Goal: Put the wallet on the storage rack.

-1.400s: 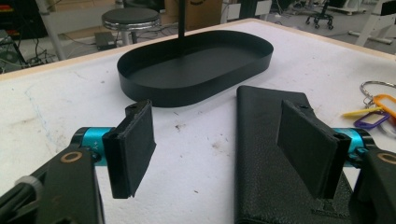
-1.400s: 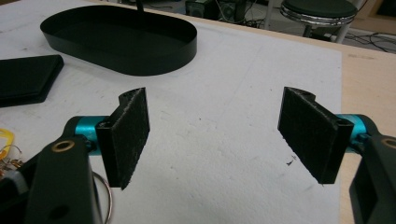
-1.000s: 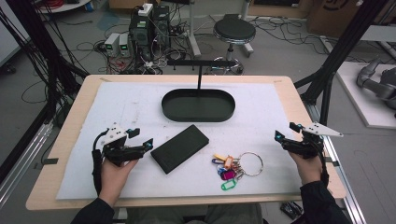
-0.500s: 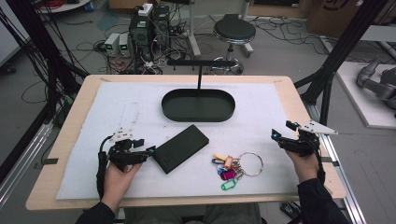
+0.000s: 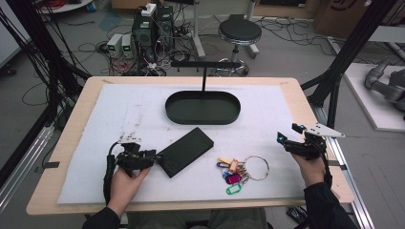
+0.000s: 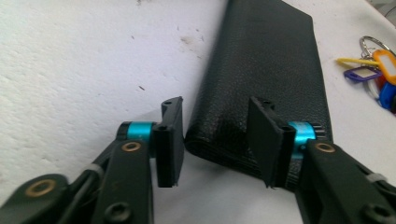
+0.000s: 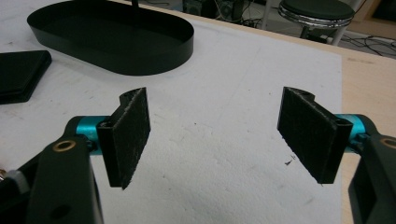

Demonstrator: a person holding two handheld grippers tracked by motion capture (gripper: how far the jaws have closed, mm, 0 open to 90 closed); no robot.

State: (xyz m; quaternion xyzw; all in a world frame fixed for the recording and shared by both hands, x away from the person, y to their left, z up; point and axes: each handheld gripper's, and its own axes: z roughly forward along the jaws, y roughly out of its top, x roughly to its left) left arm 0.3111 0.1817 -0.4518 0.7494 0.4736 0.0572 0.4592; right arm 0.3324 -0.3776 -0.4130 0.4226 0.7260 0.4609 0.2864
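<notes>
Case (image 5: 185, 151): black, pebbled grain.
Tray (image 5: 202, 108): black.
Mat (image 5: 129, 109): white, speckled.
Key tags (image 5: 231, 172): yellow, orange, blue, magenta, green.
Table (image 5: 79, 112): light wood.

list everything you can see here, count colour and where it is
wallet: 1, black, on the mat left of centre, its near corner between the left tongs' jaws
key bunch: 1, metal ring with coloured tags, on the mat right of the wallet
oval tray: 1, black, at the far middle of the mat
mat: 1, white, covering the wooden table
stool: 1, black, on the floor beyond the table
left tongs: 1, black, jaws have just been closing around the wallet's corner, a gap at one pad
right tongs: 1, black, jaws wide open over bare mat
</notes>
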